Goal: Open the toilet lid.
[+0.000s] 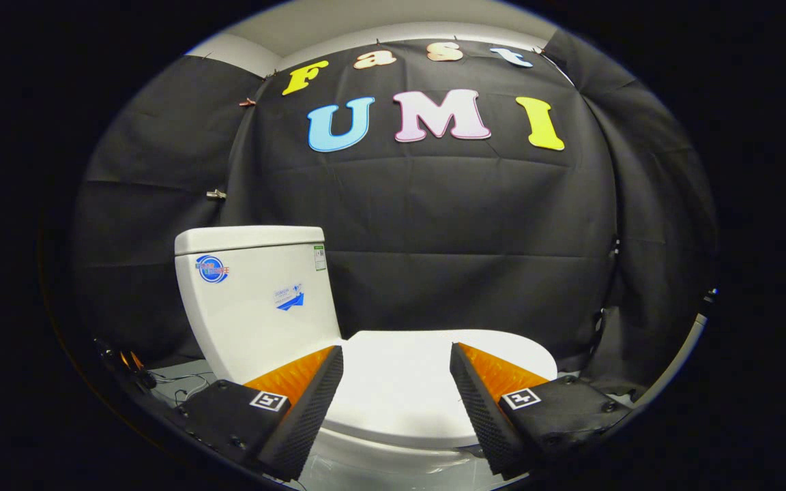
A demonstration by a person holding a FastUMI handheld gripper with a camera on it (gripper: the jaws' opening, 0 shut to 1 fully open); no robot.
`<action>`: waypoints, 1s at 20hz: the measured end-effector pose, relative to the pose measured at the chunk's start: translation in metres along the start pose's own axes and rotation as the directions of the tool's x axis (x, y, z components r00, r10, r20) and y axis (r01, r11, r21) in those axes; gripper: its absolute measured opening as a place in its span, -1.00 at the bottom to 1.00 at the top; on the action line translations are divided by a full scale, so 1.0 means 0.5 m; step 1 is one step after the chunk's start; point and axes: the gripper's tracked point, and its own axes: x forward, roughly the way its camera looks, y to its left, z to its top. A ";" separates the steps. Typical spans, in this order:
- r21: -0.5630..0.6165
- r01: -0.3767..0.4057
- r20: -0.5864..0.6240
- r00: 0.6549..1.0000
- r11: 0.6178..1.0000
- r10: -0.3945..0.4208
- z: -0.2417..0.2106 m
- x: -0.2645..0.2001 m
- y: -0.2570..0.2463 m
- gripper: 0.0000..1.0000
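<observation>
**Lid down, opening not yet begun**

The toilet lid (406, 382) lies flat and closed over the bowl, its white top showing between the two fingers and running on just beyond their tips. The gripper (396, 358) has its fingers spread wide and holds nothing; the ribbed black pads flank the lid on either side without pressing on it, and whether they touch it at all cannot be told. The tank (256, 293) stands upright behind the lid, off toward the left finger, against the black cloth wall.

By the look of it, nothing of the task is done yet: the lid shows no lift at its front edge. Left to do, in my judgement, is everything: getting a finger under or onto the lid's rim, then swinging it up toward the tank.
</observation>
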 end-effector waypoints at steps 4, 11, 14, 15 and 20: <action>-0.071 0.000 0.002 1.000 0.997 0.000 0.011 0.000 -0.013 0.98; -0.096 0.036 -0.083 0.996 0.995 -0.044 -0.045 -0.013 -0.100 0.96; -0.086 0.076 -0.124 0.989 0.993 -0.086 -0.071 -0.021 -0.138 0.97; -0.092 0.085 -0.129 0.987 0.992 -0.097 -0.078 -0.024 -0.149 0.97; -0.088 0.114 -0.198 0.972 0.990 -0.130 -0.136 -0.040 -0.191 0.97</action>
